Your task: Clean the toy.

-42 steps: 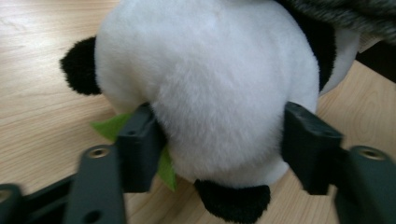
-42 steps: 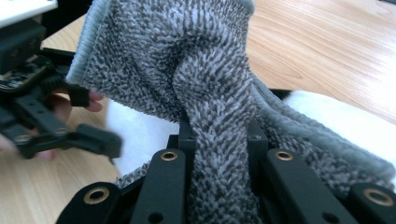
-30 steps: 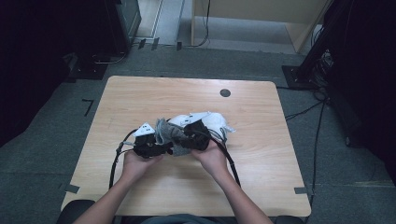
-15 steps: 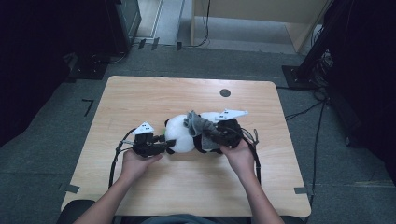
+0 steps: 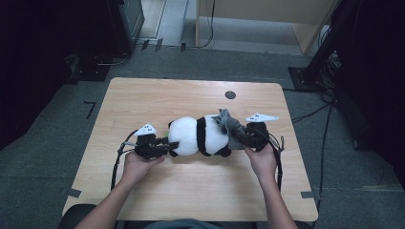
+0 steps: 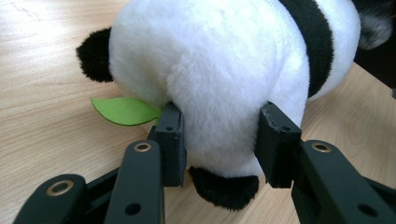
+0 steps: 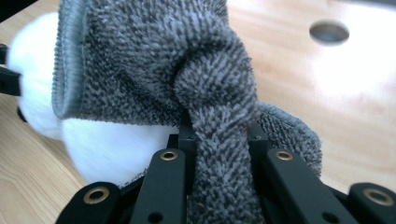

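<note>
— What are your grippers holding?
— My left gripper (image 5: 166,144) squeezes one end of the toy panda (image 5: 198,136). It lies on its side in the middle of the table (image 5: 143,98).
— And the other?
— My right gripper (image 5: 241,138) is pinched tight on the grey sock (image 5: 229,126) at the panda's other end.

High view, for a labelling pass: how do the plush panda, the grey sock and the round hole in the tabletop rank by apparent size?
Largest to smallest:
1. black-and-white plush panda
2. grey fuzzy sock, partly bunched, so its full extent is unsure
3. dark round hole in the wooden tabletop
</note>
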Demonstrator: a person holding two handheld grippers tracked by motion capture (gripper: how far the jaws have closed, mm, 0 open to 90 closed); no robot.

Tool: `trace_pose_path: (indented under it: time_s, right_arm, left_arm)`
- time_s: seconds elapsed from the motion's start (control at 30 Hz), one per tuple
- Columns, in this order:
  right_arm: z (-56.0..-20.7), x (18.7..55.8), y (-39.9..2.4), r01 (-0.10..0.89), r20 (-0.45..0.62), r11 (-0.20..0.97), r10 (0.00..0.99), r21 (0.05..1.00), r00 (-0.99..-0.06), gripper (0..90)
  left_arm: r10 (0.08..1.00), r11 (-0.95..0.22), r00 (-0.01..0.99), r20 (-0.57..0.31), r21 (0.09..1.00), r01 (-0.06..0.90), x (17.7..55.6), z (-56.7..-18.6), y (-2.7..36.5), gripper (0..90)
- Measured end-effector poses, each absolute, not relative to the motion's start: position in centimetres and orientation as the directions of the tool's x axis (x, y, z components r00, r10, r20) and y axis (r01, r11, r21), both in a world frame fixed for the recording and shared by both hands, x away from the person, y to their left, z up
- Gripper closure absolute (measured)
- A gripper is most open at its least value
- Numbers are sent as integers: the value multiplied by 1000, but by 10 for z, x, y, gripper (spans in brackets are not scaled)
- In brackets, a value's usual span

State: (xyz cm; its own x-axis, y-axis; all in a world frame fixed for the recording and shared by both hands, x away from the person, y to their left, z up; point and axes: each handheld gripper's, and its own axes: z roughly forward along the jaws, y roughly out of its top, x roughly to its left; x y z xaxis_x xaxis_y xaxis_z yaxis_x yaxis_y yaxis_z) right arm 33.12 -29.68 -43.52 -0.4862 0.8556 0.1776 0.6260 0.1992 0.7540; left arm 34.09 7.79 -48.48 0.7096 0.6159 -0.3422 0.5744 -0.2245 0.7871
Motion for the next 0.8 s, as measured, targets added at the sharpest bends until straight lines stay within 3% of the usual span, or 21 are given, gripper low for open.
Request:
trace_pose_path:
  time_s: [0.3,0.57,0.8]
  right_arm:
    - [-476,345,-301,773,270,204,858,600,-436,770]
    - [-448,343,-332,722,307,67,875,689,-374,769]
    - [-408,342,-326,625,294,53,850,779,-438,767]
  left_arm:
    - [617,-226,705,-350,779,585,343,-486,81,584]
    - [610,-241,714,-343,778,580,342,-485,82,585]
    - [612,-236,713,-342,782,577,340,-485,82,583]
